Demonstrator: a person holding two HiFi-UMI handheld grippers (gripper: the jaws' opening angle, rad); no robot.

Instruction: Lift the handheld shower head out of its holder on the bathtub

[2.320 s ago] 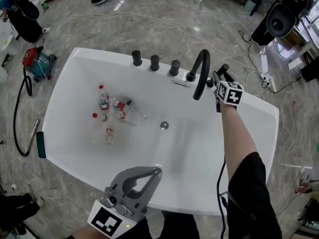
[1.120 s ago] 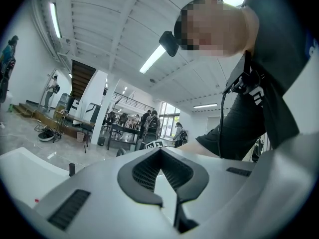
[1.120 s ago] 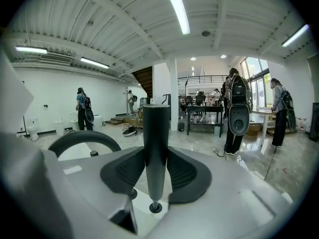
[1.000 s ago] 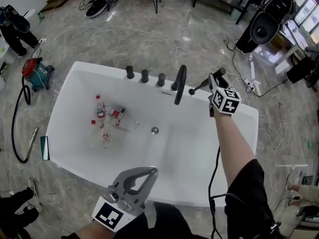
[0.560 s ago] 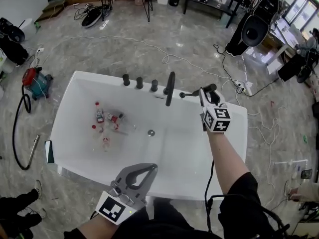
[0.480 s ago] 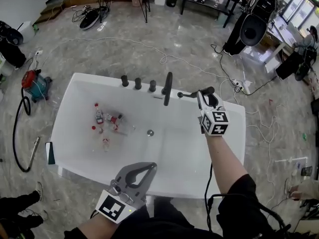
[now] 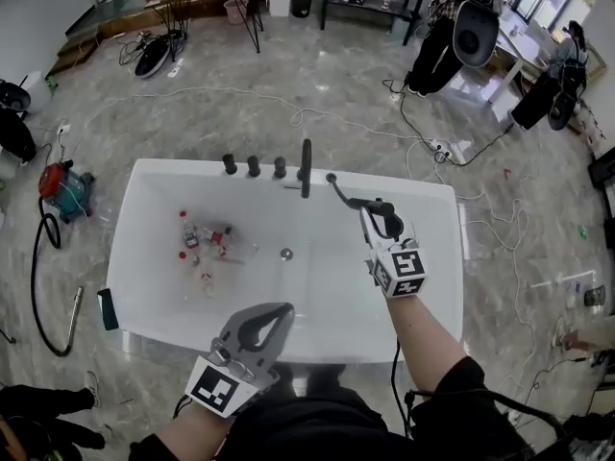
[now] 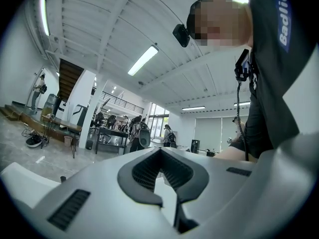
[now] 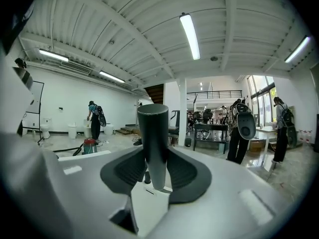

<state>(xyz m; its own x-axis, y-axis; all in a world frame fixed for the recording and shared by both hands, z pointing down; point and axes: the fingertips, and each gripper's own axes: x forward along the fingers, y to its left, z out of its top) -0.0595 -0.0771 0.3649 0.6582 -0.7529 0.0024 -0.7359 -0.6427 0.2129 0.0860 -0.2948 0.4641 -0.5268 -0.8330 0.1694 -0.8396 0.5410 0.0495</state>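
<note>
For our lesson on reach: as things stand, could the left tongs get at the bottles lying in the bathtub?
Probably yes. The left tongs are empty at the near rim, the bottles lie uncovered in the bathtub, and the right tongs hold the shower head to the other side.

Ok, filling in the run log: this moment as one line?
right tool: shut on shower head | shower head: held over bathtub | left tool: shut, empty, by near rim
</note>
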